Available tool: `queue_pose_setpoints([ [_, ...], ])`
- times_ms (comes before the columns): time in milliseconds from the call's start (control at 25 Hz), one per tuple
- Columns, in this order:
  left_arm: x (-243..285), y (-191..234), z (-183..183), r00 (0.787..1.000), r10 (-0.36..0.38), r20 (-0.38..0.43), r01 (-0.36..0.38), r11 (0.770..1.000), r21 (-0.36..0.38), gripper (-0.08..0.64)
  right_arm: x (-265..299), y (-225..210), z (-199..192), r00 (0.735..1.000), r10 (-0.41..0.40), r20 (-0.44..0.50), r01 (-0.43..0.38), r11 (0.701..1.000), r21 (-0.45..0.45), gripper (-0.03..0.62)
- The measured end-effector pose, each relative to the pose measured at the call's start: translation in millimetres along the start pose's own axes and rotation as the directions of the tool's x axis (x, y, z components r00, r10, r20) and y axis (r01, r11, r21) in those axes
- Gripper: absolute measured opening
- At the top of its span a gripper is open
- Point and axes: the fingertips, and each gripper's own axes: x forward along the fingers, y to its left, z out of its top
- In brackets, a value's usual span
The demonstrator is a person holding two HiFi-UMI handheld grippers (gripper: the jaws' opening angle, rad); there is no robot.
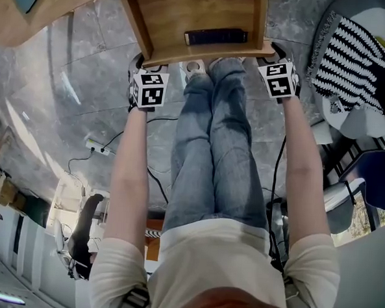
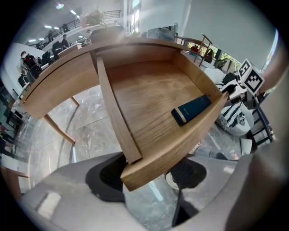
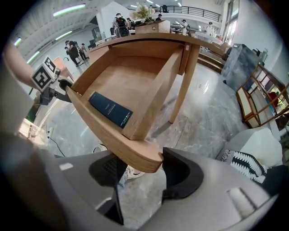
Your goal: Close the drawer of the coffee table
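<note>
The drawer is seen pulled far out of the table (a dark box is lying inside), so nothing is closed yet. Its front corners are straddled by the left gripper and the right gripper, both with jaws apart and not clamped. The whole push is judged to be left.

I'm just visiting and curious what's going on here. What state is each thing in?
drawer, pulled out, open.
dark blue book, lying flat inside the drawer, by its front.
left hand-held gripper, jaws apart around one front corner.
right hand-held gripper, jaws apart around the other corner.
</note>
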Motion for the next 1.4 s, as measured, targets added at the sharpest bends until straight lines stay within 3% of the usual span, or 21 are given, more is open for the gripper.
queue_pose_setpoints([
  [600, -35, 1, 11, 1.000, 0.010, 0.008, -0.010, 1.000, -0.006, 0.291, -32, 4, 8, 1.000, 0.015, -0.016, -0.015, 0.999, 0.038, 0.235],
  [1400, -64, 13, 32, 1.000, 0.003, 0.001, -0.003, 0.999, 0.048, 0.291, -58, 11, 22, 0.999, 0.036, -0.007, -0.036, 0.998, 0.056, 0.229],
])
